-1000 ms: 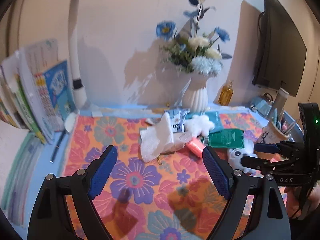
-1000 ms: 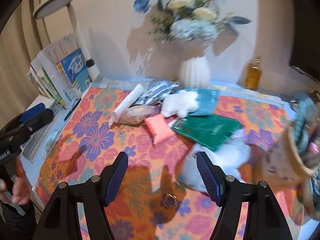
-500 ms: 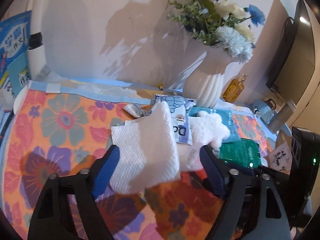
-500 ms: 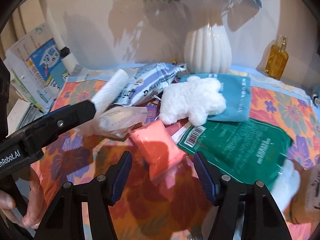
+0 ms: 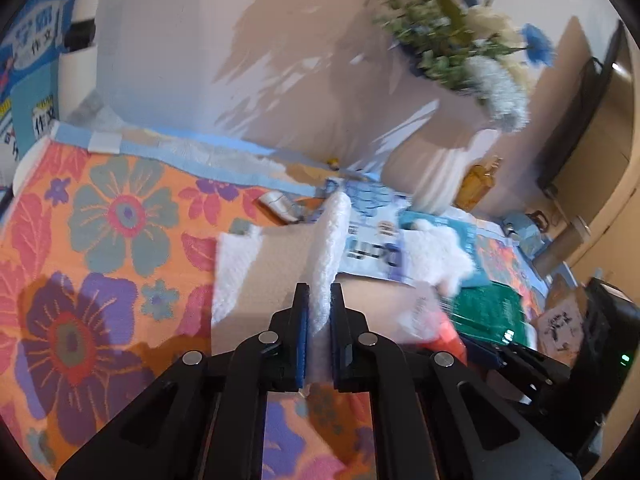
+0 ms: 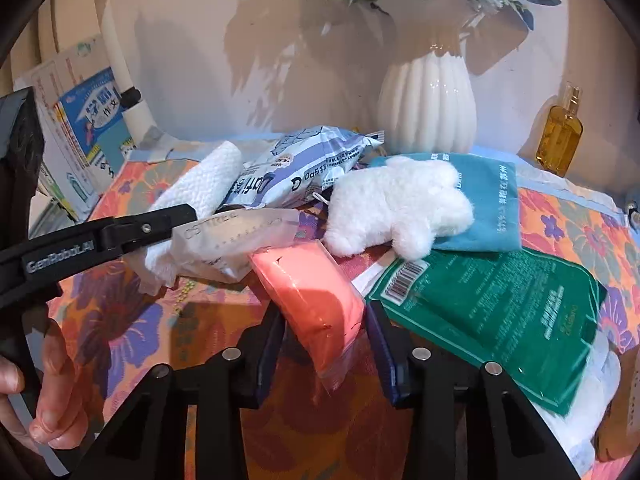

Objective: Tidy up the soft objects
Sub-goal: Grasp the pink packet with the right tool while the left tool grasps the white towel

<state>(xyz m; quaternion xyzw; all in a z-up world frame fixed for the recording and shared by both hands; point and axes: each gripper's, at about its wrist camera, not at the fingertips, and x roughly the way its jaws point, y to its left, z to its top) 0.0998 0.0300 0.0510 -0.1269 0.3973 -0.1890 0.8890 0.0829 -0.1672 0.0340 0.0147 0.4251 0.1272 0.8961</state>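
My left gripper (image 5: 319, 308) is shut on a white paper towel (image 5: 326, 256), which is pinched into an upright ridge between the blue pads; it also shows in the right wrist view (image 6: 200, 190). My right gripper (image 6: 326, 330) has its jaws close on both sides of a soft pink packet (image 6: 312, 292) lying on the floral cloth (image 6: 120, 320); contact is unclear. A white plush toy (image 6: 394, 206), a teal pouch (image 6: 494, 200), a blue-white tissue pack (image 6: 304, 168), a clear packet (image 6: 236, 236) and a green sachet (image 6: 492, 312) lie in a pile.
A white ribbed vase (image 6: 428, 108) with flowers stands at the back by the wall. An amber bottle (image 6: 558, 136) is at the back right. Books (image 6: 80, 128) and a lamp stem (image 6: 120, 76) stand at the left. A dark monitor (image 5: 576, 128) is at the far right.
My left gripper has moved in and shut on the white paper towel. My right gripper has moved forward and narrowed around the pink packet.
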